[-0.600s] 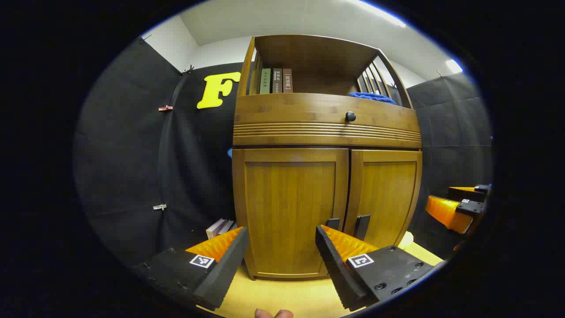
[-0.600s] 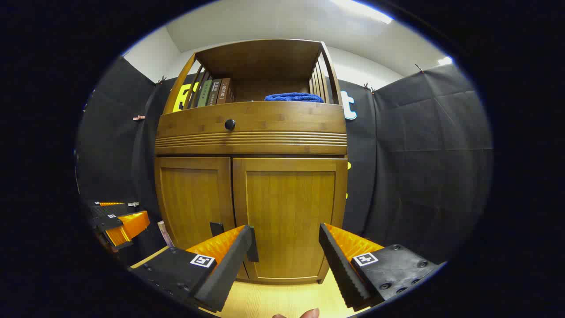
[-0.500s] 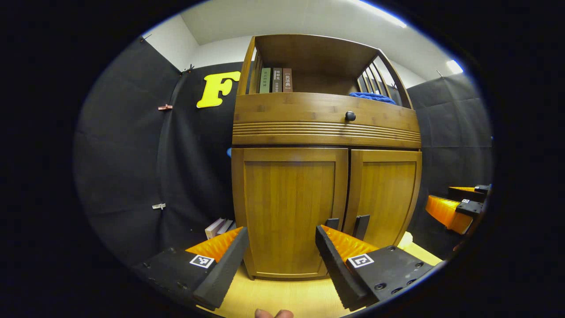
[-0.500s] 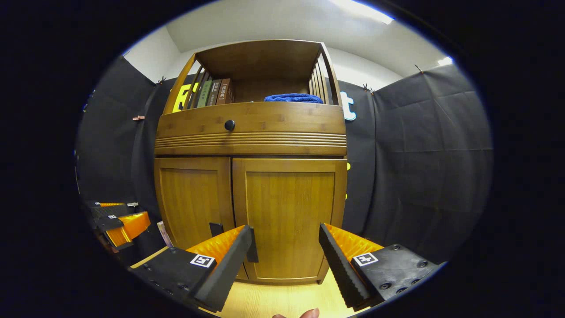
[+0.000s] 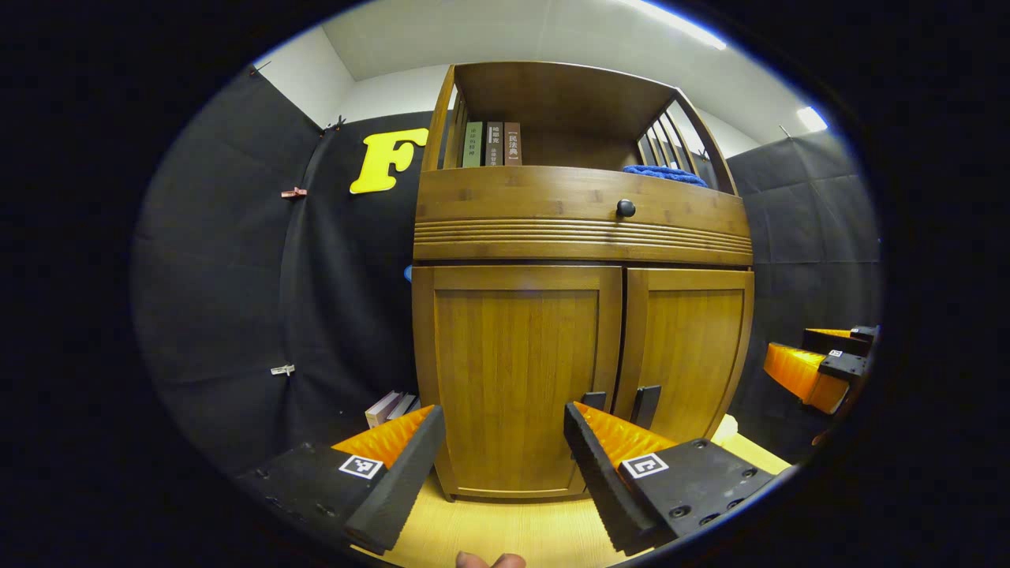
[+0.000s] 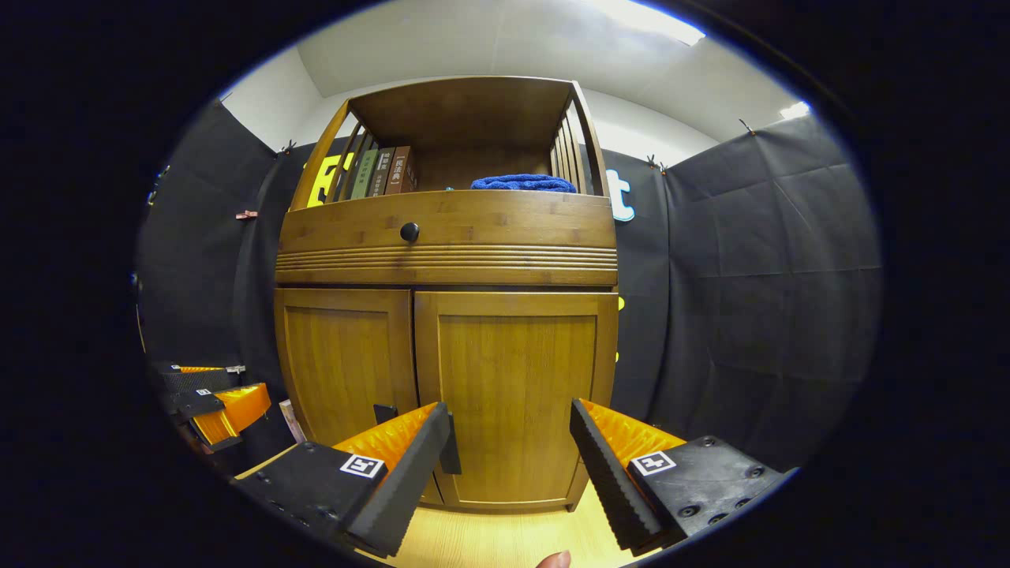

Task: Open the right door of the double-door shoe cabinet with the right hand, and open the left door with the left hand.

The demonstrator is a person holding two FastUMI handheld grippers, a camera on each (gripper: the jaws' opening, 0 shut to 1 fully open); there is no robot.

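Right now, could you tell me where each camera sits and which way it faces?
Left gripper view: rides the left tongs, low, facing the shoe cabinet's closed left door; own open fingers and a fingertip show.
Right gripper view: rides the right tongs, low, facing the closed right door; own open fingers show.
Shared: the cabinet, the drawer knob, books, a blue towel, each other's tongs.

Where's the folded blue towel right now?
The folded blue towel lies on the wooden cabinet's open top shelf, right side, beside the slatted end and right of the upright books.
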